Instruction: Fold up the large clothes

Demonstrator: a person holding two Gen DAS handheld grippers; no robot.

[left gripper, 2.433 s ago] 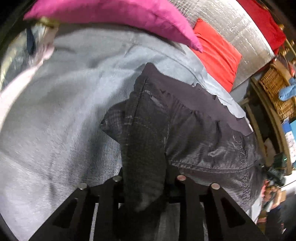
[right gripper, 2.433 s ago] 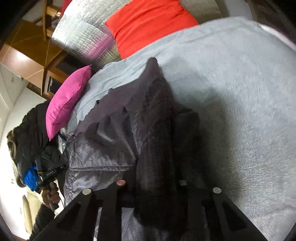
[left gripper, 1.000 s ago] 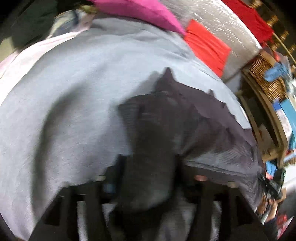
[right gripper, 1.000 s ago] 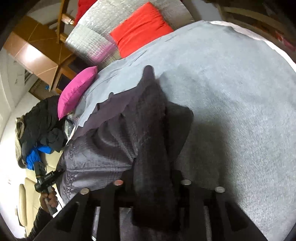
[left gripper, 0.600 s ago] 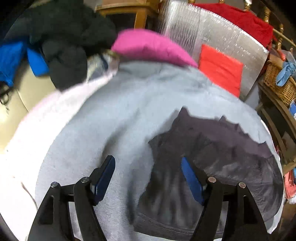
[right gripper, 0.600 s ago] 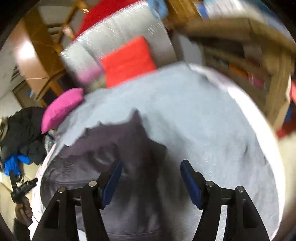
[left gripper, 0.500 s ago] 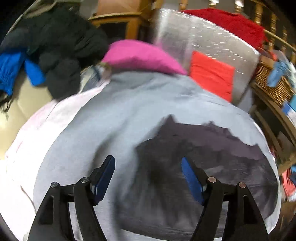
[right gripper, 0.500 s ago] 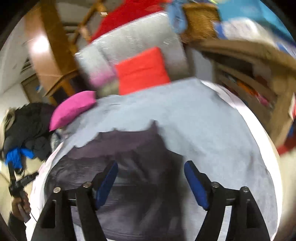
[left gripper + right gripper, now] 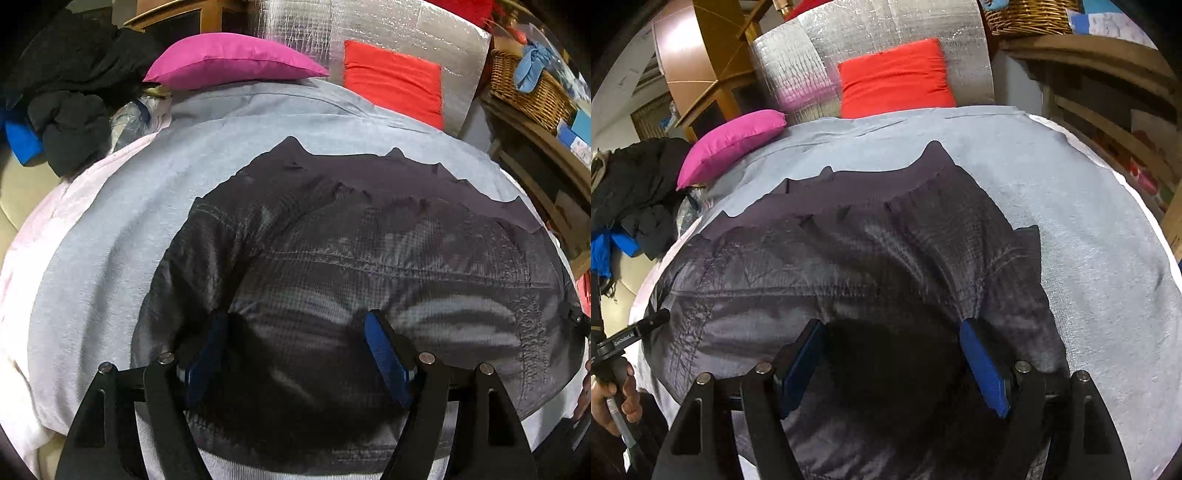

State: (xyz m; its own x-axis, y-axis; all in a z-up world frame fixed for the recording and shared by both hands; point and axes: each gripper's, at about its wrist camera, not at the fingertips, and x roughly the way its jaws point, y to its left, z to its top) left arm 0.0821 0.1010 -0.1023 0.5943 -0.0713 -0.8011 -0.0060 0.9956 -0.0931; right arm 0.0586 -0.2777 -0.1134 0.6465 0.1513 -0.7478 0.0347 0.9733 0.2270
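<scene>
A: We're hovering over the dark grey ripstop jacket (image 9: 388, 266) lying flat on the pale grey bedspread (image 9: 110, 229), left gripper (image 9: 295, 354) and right gripper (image 9: 892, 360) both gaping, nothing pinched.

B: We're between folds, we reckon; next we're needing fresh holds on an edge.

A: Magenta cushion (image 9: 229, 59) and red cushion (image 9: 894, 77) are sitting well clear.

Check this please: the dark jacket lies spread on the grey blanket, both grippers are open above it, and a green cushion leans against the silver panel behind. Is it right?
One detail is wrong: the cushion leaning against the silver panel is red, not green, as the right wrist view shows. The rest holds: the dark jacket lies spread on the grey blanket, and the left gripper and right gripper are open above it.
</scene>
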